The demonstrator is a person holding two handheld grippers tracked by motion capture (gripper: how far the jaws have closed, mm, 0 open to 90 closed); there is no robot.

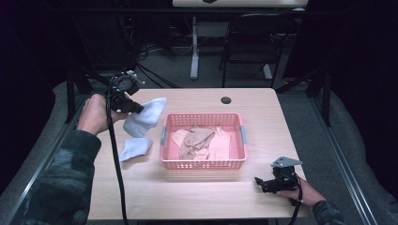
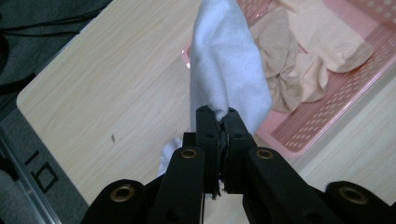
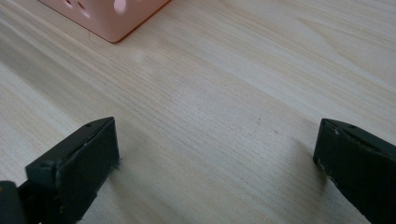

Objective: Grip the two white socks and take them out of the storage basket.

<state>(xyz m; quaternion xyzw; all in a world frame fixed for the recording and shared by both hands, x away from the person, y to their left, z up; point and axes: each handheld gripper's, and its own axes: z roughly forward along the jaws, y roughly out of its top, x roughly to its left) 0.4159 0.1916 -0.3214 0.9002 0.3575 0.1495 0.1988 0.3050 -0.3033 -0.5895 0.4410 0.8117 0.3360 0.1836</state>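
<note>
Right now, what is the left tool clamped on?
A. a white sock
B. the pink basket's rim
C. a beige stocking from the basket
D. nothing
A: in the left gripper view the left tool pinches a white sock, lifted beside the pink basket.

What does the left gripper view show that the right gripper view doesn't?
Left gripper view: the left gripper shut on a white sock, lifted beside the basket, with beige socks lying inside it. Right gripper view: the right gripper with jaws wide apart and nothing between them, low over bare wood. Both: the pink basket and the table.
</note>
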